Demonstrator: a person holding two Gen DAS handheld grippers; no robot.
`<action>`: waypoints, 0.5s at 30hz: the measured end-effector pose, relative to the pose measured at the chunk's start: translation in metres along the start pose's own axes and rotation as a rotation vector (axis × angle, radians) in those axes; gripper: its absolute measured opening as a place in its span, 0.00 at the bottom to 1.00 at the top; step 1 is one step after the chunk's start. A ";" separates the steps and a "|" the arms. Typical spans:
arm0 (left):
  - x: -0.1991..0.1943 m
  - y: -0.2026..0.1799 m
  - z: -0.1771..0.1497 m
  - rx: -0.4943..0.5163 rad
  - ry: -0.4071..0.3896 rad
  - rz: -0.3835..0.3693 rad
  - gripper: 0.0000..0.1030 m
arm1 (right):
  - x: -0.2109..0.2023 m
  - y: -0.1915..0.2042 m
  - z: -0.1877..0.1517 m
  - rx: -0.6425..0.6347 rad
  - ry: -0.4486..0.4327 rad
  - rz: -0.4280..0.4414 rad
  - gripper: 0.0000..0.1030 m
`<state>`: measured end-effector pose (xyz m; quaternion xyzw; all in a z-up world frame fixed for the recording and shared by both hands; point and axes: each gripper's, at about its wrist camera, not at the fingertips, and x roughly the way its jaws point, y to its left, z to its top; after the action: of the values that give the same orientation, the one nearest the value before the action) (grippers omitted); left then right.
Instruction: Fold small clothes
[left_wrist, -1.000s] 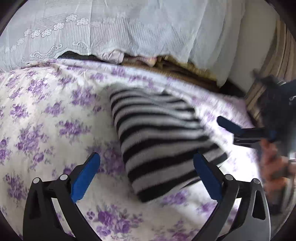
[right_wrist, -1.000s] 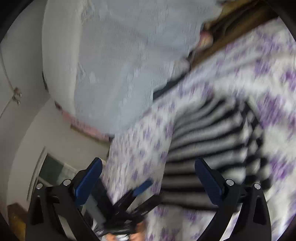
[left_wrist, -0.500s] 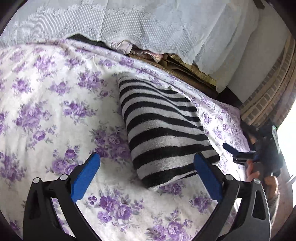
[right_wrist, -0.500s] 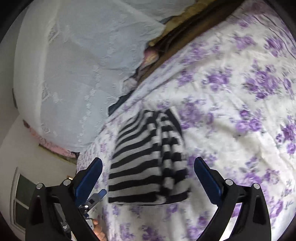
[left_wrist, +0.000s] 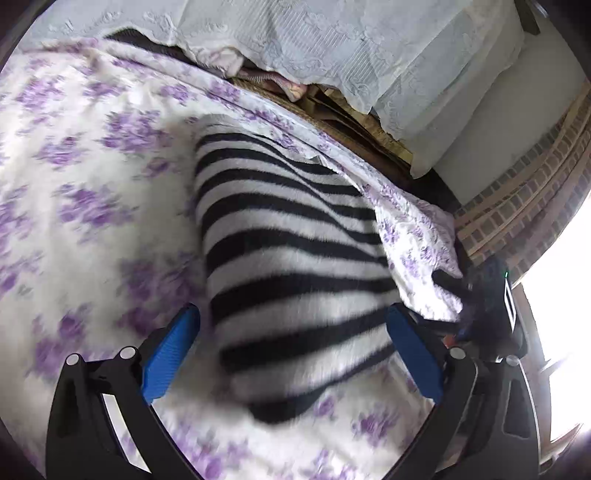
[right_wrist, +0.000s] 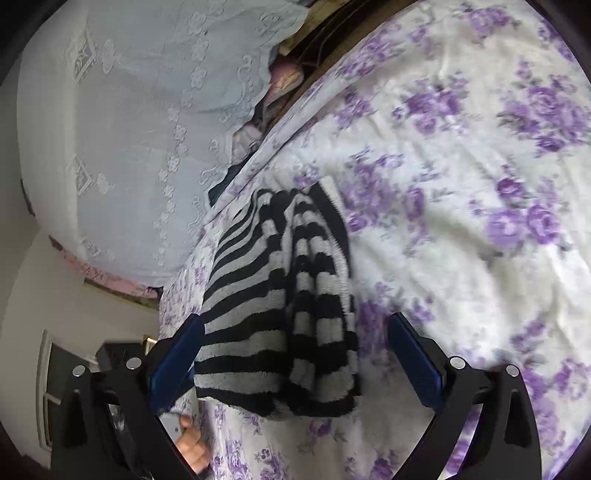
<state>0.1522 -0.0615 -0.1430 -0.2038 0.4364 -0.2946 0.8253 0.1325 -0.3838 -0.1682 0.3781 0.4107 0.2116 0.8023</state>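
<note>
A folded black-and-white striped fuzzy garment (left_wrist: 291, 266) lies on the purple-flowered bedsheet (left_wrist: 85, 192). My left gripper (left_wrist: 291, 354) is open, its blue fingers either side of the garment's near end, close above it. In the right wrist view the same garment (right_wrist: 273, 310) shows its stacked folded layers. My right gripper (right_wrist: 295, 362) is open and straddles the garment's near edge. The right gripper's black body (left_wrist: 487, 314) shows at the right of the left wrist view, partly behind a raised fold of sheet (left_wrist: 413, 236).
A white lace cover (left_wrist: 332, 44) hangs over piled bedding at the bed's far side. A brick-pattern wall (left_wrist: 524, 192) and a bright window lie to the right. A hand (right_wrist: 192, 450) shows at the bed's edge in the right wrist view.
Both grippers have moved in closer to the striped garment, which now fills more of each view. A fold of sheet now rises by the garment's right side. Both stay open.
</note>
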 end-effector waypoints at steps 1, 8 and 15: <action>0.007 0.003 0.005 -0.021 0.014 -0.014 0.95 | 0.006 0.001 0.002 -0.006 0.010 0.002 0.97; 0.050 0.009 0.020 -0.044 0.099 -0.048 0.95 | 0.039 0.011 0.019 -0.011 0.052 0.081 0.97; 0.047 0.015 0.020 -0.044 0.103 -0.163 0.95 | 0.061 0.021 0.033 -0.023 0.127 0.170 0.97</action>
<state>0.1949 -0.0805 -0.1693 -0.2415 0.4666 -0.3611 0.7704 0.1941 -0.3451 -0.1702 0.3880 0.4246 0.3069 0.7583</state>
